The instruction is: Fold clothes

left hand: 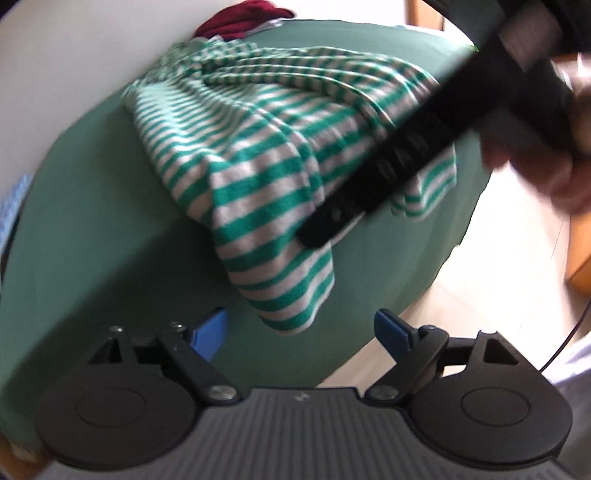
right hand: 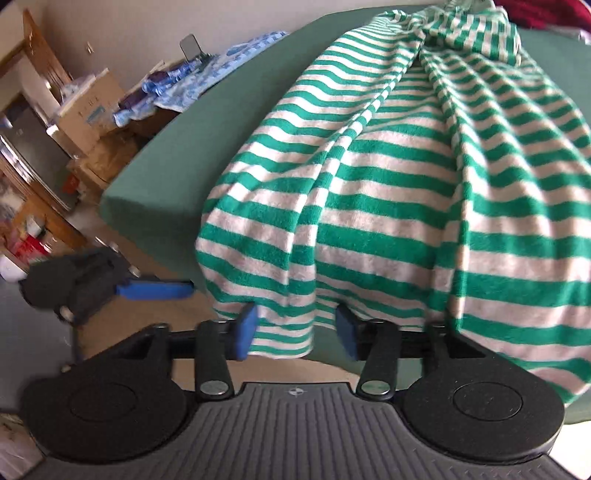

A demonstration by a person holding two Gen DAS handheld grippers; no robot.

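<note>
Blue-padded fingers (right hand: 246,330) of the right gripper (right hand: 297,332) stand apart around the hem of a green-striped garment (right hand: 369,192) draped over the green table's (right hand: 147,177) edge, seemingly poised to pinch it; the left gripper (left hand: 303,332), jaws wide and empty, waits nearby over the same cloth.

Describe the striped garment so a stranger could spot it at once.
Find the green bed. A rumpled garment lies across it, its hem hanging over the near edge between the right tool's open fingers. Its green and white stripes set it apart from the dark red clothes behind and the blue patterned cloth at the far side.
</note>
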